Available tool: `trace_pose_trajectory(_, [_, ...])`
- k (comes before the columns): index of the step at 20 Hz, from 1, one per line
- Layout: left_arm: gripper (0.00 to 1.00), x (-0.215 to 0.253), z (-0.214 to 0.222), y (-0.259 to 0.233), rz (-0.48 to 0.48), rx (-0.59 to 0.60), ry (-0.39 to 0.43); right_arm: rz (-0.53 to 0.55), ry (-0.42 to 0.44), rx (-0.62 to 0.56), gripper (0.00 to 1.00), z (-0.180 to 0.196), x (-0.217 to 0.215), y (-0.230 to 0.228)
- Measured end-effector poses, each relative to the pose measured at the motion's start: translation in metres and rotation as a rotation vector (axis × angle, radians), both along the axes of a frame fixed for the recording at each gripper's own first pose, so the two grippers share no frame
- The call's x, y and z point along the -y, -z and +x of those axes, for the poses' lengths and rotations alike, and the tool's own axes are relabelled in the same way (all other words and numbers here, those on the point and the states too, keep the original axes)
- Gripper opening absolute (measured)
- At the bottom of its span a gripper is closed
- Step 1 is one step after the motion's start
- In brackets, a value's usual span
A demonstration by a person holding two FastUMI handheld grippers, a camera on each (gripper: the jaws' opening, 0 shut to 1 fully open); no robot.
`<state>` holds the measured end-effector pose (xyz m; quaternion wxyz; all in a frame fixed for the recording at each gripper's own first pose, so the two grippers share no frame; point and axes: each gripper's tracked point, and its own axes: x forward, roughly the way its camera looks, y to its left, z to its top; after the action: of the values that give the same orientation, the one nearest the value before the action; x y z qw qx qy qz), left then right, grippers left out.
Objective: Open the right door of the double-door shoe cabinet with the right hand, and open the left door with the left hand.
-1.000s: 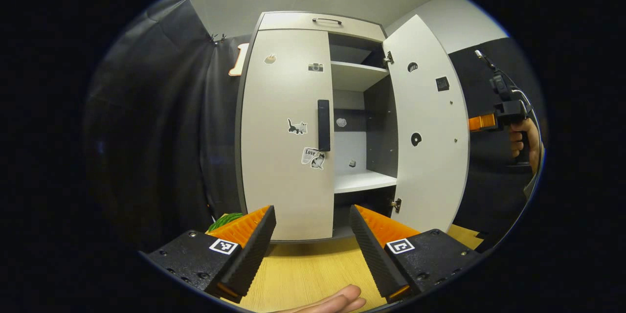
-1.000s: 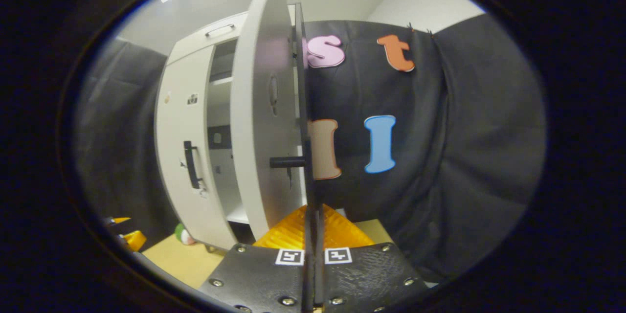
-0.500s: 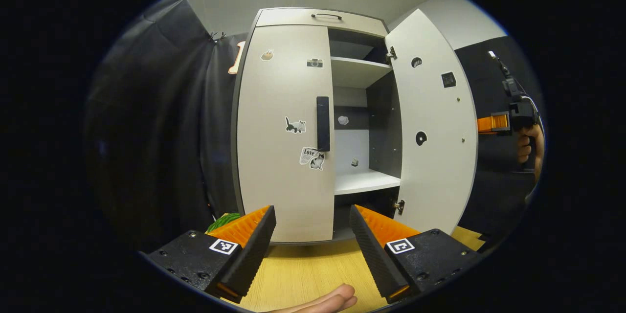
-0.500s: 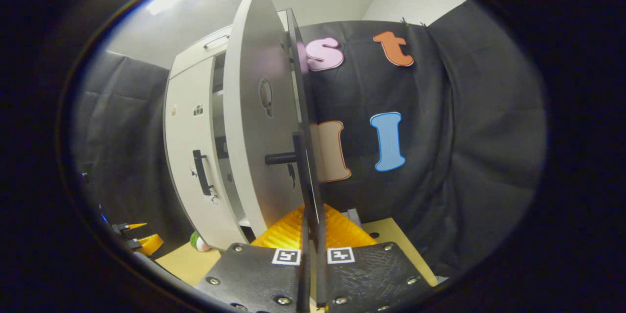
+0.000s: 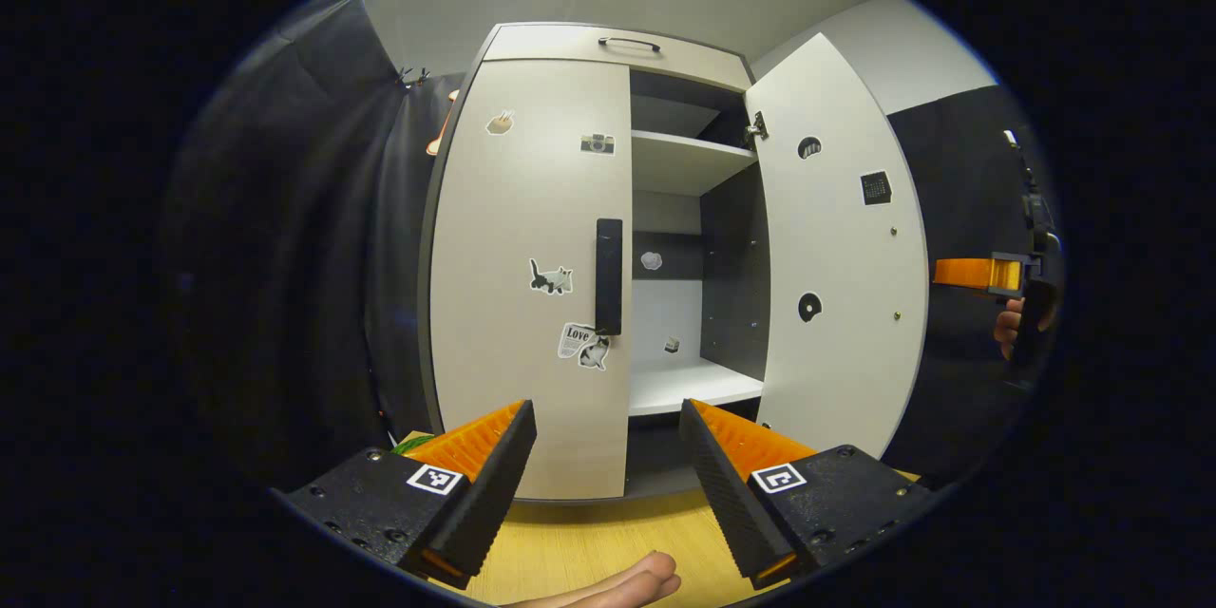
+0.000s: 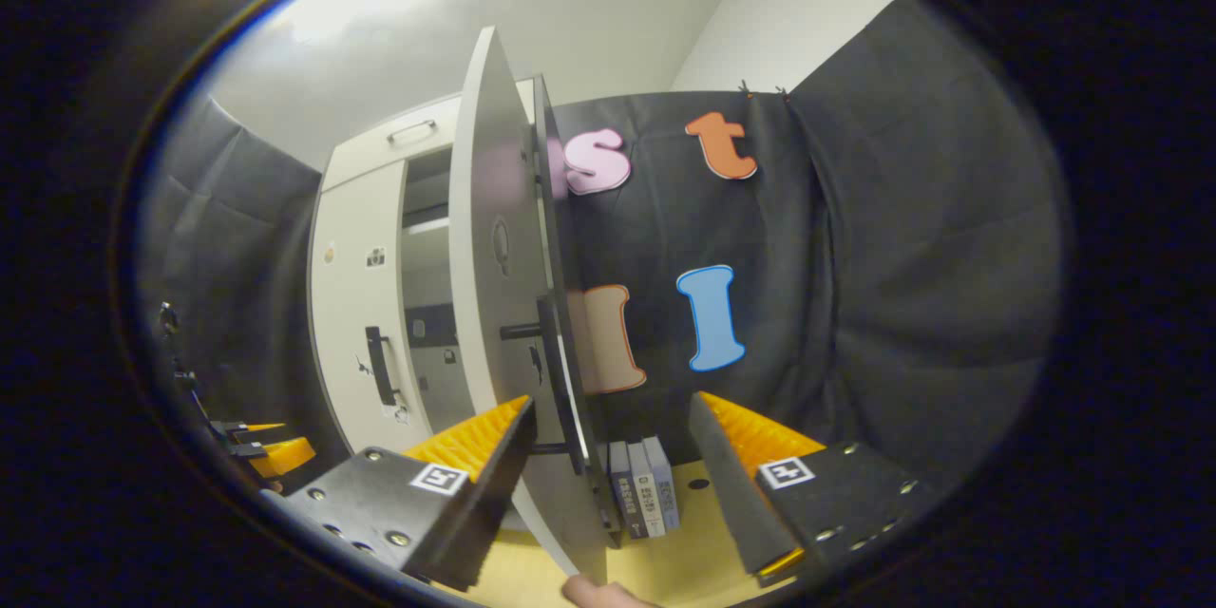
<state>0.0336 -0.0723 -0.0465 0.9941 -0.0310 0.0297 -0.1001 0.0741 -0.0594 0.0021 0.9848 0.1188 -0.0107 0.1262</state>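
On the wooden table (image 5: 589, 541), shoe cabinet (image 5: 570, 256), right door (image 5: 836, 247) swung wide, left door (image 5: 527, 275) closed, both claws apart.

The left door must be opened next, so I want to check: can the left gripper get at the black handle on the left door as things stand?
Probably yes. The left gripper has its jaws spread and faces the closed left door. Nothing stands between it and the black handle, and the open right door swings clear to the side.

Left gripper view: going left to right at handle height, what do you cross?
Black cloth wall → closed left door → its black handle → open cabinet interior → swung-open right door → right gripper, held beyond the door's edge.
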Motion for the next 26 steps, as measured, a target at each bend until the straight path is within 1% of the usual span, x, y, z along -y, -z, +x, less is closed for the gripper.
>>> trace_pose_trajectory(1, [0.95, 0.001, 0.006, -0.004, 0.013, 0.006, -0.006, 0.011, 0.006, 0.000, 0.99, -0.011, 0.001, -0.001])
trace_pose_trajectory(5, [0.95, 0.008, 0.032, -0.015, 0.007, -0.014, -0.030, -0.001, 0.043, -0.021, 0.98, -0.052, 0.003, 0.006])
trace_pose_trajectory(6, [0.95, 0.010, 0.040, -0.020, 0.014, -0.016, -0.029, -0.008, 0.030, -0.014, 0.98, -0.061, -0.004, 0.008])
trace_pose_trajectory(7, [0.95, 0.011, 0.049, -0.026, 0.024, -0.007, -0.033, -0.020, 0.016, -0.012, 0.93, -0.070, -0.012, 0.011])
trace_pose_trajectory(8, [0.95, 0.011, 0.059, -0.032, 0.037, 0.007, -0.042, -0.028, 0.009, -0.011, 0.93, -0.077, -0.015, 0.016])
trace_pose_trajectory(9, [0.95, 0.011, 0.069, -0.036, 0.042, 0.015, -0.056, -0.032, 0.004, -0.015, 0.98, -0.086, -0.019, 0.021])
trace_pose_trajectory(10, [0.95, 0.012, 0.081, -0.037, 0.042, 0.009, -0.071, -0.029, -0.013, -0.015, 0.98, -0.095, -0.027, 0.026])
trace_pose_trajectory(11, [0.95, 0.015, 0.092, -0.035, 0.049, -0.008, -0.069, -0.022, -0.041, -0.014, 0.94, -0.105, -0.037, 0.031])
trace_pose_trajectory(13, [0.95, 0.017, 0.112, -0.038, 0.066, -0.019, -0.073, -0.008, -0.082, -0.010, 0.94, -0.123, -0.055, 0.040])
trace_pose_trajectory(15, [0.96, 0.015, 0.136, -0.044, 0.063, -0.005, -0.096, -0.027, -0.112, -0.001, 0.94, -0.140, -0.070, 0.051])
trace_pose_trajectory(16, [0.98, 0.015, 0.148, -0.048, 0.060, 0.009, -0.098, -0.037, -0.122, 0.010, 0.94, -0.148, -0.077, 0.054])
trace_pose_trajectory(17, [0.97, 0.014, 0.159, -0.053, 0.057, 0.025, -0.103, -0.043, -0.125, 0.020, 0.98, -0.155, -0.083, 0.054])
trace_pose_trajectory(20, [0.96, 0.015, 0.183, -0.061, 0.049, 0.041, -0.112, -0.055, -0.137, 0.057, 0.98, -0.177, -0.097, 0.055])
trace_pose_trajectory(21, [0.95, 0.013, 0.191, -0.063, 0.055, 0.038, -0.121, -0.053, -0.141, 0.067, 0.98, -0.183, -0.100, 0.055])
trace_pose_trajectory(22, [0.94, 0.015, 0.196, -0.062, 0.053, 0.033, -0.111, -0.048, -0.156, 0.071, 0.98, -0.190, -0.105, 0.055])
trace_pose_trajectory(23, [0.84, 0.019, 0.201, -0.061, 0.062, 0.028, -0.103, -0.042, -0.182, 0.072, 0.96, -0.194, -0.113, 0.054])
trace_pose_trajectory(24, [0.76, 0.020, 0.206, -0.059, 0.074, 0.021, -0.098, -0.034, -0.207, 0.072, 0.94, -0.199, -0.121, 0.053])
trace_pose_trajectory(26, [0.67, 0.023, 0.215, -0.055, 0.082, 0.013, -0.087, -0.030, -0.226, 0.074, 0.94, -0.204, -0.127, 0.050])
